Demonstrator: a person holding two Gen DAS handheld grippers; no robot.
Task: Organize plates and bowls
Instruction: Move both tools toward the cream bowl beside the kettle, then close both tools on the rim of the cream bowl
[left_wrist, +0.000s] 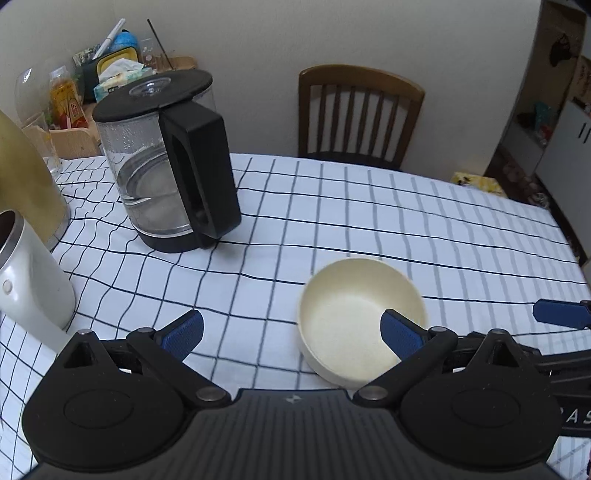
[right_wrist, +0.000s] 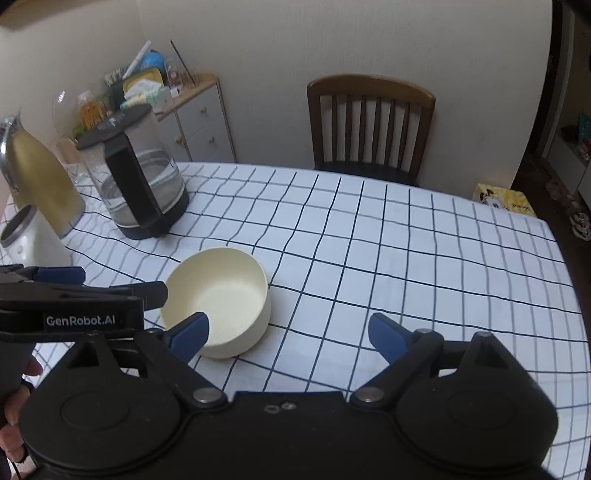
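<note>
Bowl, seemingly light, rigid and smooth, sits on the tabletop; grip its rim; both tools, left and right, gape wide, empty.

Table: checked cloth covers it.
Kettle: standing far left.
Bowl: right of kettle, nearer.
Flask, white jug: left of kettle.

Both wrist cameras look down from close above the desk toward the wooden chair, the left view nearer the kettle, each sharing the cream bowl.
</note>
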